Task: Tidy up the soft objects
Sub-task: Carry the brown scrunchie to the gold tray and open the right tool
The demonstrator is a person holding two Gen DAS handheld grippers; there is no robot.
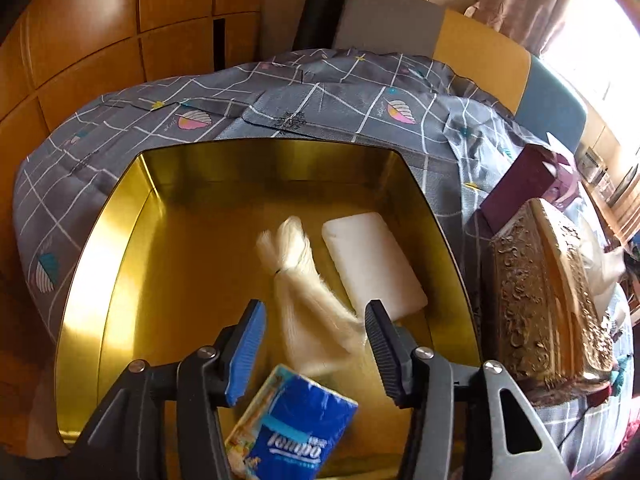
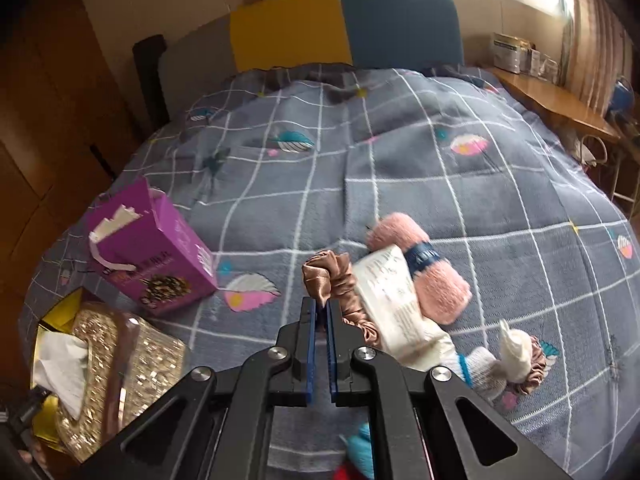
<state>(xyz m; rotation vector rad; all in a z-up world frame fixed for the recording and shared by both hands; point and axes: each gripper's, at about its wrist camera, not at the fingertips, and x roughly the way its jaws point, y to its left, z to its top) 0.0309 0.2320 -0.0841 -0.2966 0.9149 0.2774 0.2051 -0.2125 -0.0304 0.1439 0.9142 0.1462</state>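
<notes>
I read left gripper (image 1: 316, 344) released – jaws apart above gold tin (image 1: 100, 264), nothing pressed between pads. Inside tin, left to right: blue tissue pack (image 1: 296, 428) at near edge, blurred white tassel bundle (image 1: 308, 300) between jaws, white pad (image 1: 372, 264) toward far right. Ornate tissue box (image 1: 548, 304) just right of tin on grey quilt (image 1: 320, 96). I read right gripper (image 2: 322, 308) clenched on brown satin scrunchie (image 2: 332, 276) – pink yarn roll (image 2: 424, 268) and white packet (image 2: 396, 300) right of it; purple bag (image 2: 156, 252) far left.
</notes>
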